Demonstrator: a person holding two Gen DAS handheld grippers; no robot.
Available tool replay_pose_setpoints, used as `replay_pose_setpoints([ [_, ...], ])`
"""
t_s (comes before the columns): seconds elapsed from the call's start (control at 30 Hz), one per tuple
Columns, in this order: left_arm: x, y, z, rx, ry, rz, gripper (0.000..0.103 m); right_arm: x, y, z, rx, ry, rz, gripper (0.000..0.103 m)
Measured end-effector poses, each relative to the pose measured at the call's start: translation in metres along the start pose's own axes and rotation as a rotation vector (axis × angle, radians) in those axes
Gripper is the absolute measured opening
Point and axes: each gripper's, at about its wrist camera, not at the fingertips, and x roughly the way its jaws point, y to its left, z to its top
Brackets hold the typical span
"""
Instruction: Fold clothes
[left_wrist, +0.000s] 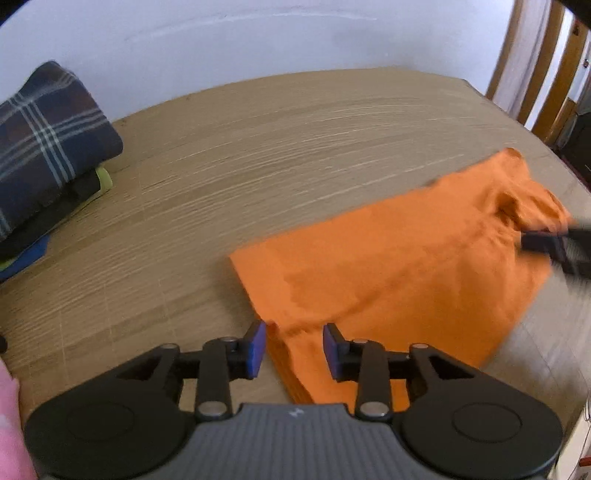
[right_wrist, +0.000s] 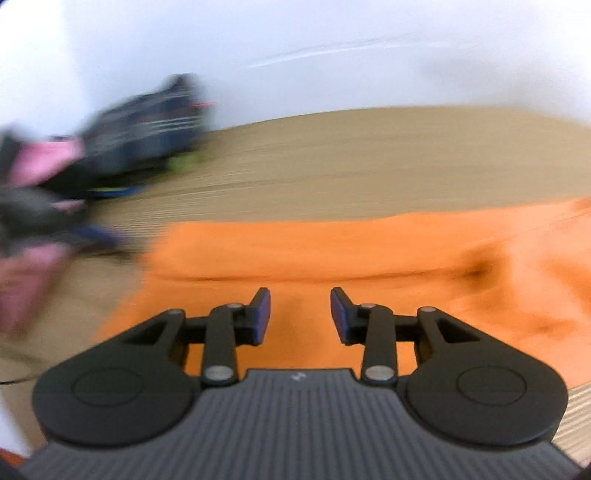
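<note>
Orange cotton-looking garment (left_wrist: 399, 266), already folded into a rough rectangle, lies flat on the tan wood-grain surface (left_wrist: 295, 140), right of centre in the left wrist view. Far left sits a stack of folded clothes topped by a navy plaid piece (left_wrist: 48, 136) — probably the destination pile.

Left gripper (left_wrist: 294, 349): jaws partly open, nothing clamped. The near-left corner of the orange garment lies between the blue pads (left_wrist: 258, 347), but they aren't pressing on it. Right gripper (right_wrist: 300, 314): jaws also partly open and empty, orange cloth directly beneath; it shows too as a dark blur at the garment's right end in the left wrist view.

Step in hand, my read: fold just released, both grippers free for the next fold or a move to the stack. To do it well:
- regrip both near corners through all layers, not just the top sheet
- close the jaws fully before lifting; thin cloth slips
- keep both ends level so the stacked edges stay aligned
- smooth the bunched ridge at the right end (left_wrist: 517, 199) first, or it creases in

Pose: left gripper pitched steeply down over the near-left corner, right gripper tilted down more shallowly, over the garment's near right part. Right wrist view is heavily motion-blurred — contact there can't be confirmed.
</note>
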Motion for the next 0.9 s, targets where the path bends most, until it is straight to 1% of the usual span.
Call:
replay_pose_setpoints([
  [0.03, 0.000, -0.007, -0.003, -0.017, 0.011, -0.018, 0.039, 0.000, -0.023, 0.005, -0.019, -0.004, -0.067, 0.038],
  [0.07, 0.001, -0.016, -0.005, -0.030, 0.023, -0.025, 0.039, 0.006, -0.045, 0.014, -0.032, 0.005, -0.104, 0.038],
  [0.13, 0.012, -0.034, -0.008, -0.052, 0.048, 0.009, 0.039, 0.026, -0.087, 0.036, -0.052, 0.052, -0.148, 0.038],
  [0.2, 0.030, -0.042, -0.011, -0.096, 0.097, 0.038, 0.037, 0.057, -0.110, 0.049, -0.097, 0.114, -0.170, 0.038],
  [0.27, 0.047, -0.046, -0.012, -0.144, 0.153, 0.065, 0.038, 0.084, -0.131, 0.060, -0.157, 0.183, -0.194, 0.038],
  [0.3, 0.051, -0.051, -0.010, -0.149, 0.151, 0.100, 0.038, 0.097, -0.141, 0.063, -0.175, 0.224, -0.196, 0.038],
  [0.33, 0.052, -0.056, -0.006, -0.149, 0.151, 0.139, 0.040, 0.101, -0.153, 0.062, -0.181, 0.262, -0.193, 0.038],
  [0.43, 0.061, -0.062, 0.008, -0.208, 0.162, 0.234, 0.043, 0.107, -0.180, 0.067, -0.202, 0.329, -0.166, 0.041],
  [0.5, 0.069, -0.062, 0.021, -0.230, 0.157, 0.286, 0.048, 0.101, -0.194, 0.064, -0.194, 0.368, -0.197, 0.042],
  [0.57, 0.078, -0.062, 0.038, -0.226, 0.155, 0.343, 0.046, 0.091, -0.210, 0.057, -0.204, 0.402, -0.232, 0.042],
  [0.6, 0.085, -0.062, 0.047, -0.209, 0.153, 0.384, 0.048, 0.084, -0.212, 0.051, -0.225, 0.410, -0.246, 0.042],
  [0.67, 0.099, -0.060, 0.066, -0.174, 0.147, 0.451, 0.048, 0.070, -0.211, 0.038, -0.244, 0.421, -0.233, 0.042],
  [0.73, 0.111, -0.057, 0.083, -0.160, 0.147, 0.482, 0.046, 0.052, -0.206, 0.023, -0.251, 0.434, -0.216, 0.042],
  [0.8, 0.115, -0.054, 0.093, -0.167, 0.151, 0.487, 0.041, 0.035, -0.202, 0.010, -0.293, 0.402, -0.205, 0.042],
  [0.83, 0.116, -0.055, 0.094, -0.171, 0.151, 0.485, 0.041, 0.027, -0.202, 0.006, -0.313, 0.381, -0.202, 0.042],
  [0.9, 0.116, -0.058, 0.095, -0.158, 0.142, 0.482, 0.041, 0.017, -0.206, 0.004, -0.304, 0.318, -0.199, 0.043],
])
